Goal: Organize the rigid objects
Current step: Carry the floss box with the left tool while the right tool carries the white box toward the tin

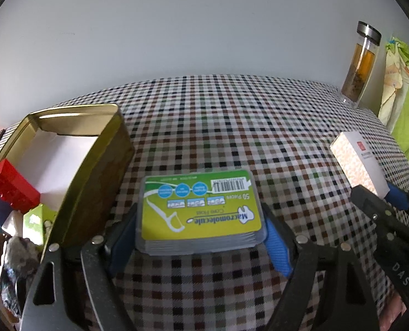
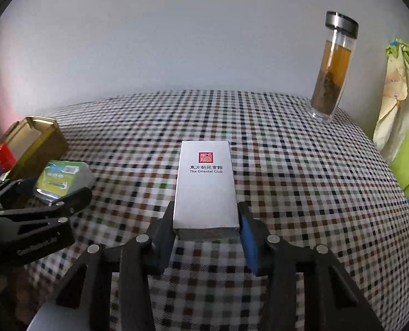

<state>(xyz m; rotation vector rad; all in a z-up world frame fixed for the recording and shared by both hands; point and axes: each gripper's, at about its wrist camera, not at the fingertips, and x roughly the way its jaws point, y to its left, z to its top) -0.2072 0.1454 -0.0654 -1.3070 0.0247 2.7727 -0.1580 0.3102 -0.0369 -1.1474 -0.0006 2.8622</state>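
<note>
Left gripper (image 1: 201, 230) clamps the green floss box (image 1: 200, 211) at frame bottom centre, just right of the open gold tin (image 1: 99, 182) on the checked bench (image 1: 232, 127). Right gripper (image 2: 206, 226) grips the white card box (image 2: 206, 187), centre frame. Glass tea bottle (image 2: 332, 69) upper right.

We see a surface (image 2: 301, 182) covered by a checked cloth in white, brown, black and green squares. At its far right corner a tall glass bottle (image 2: 333, 69) stands with a dark metal cap; it holds amber liquid, with a brownish mass of leaves settled toward the bottom. Just past the surface's right edge we find a green and yellow fabric (image 2: 405, 127) with an orange print, bunched at the top. Behind everything a plain pale wall (image 1: 193, 33) fills the background.
</note>
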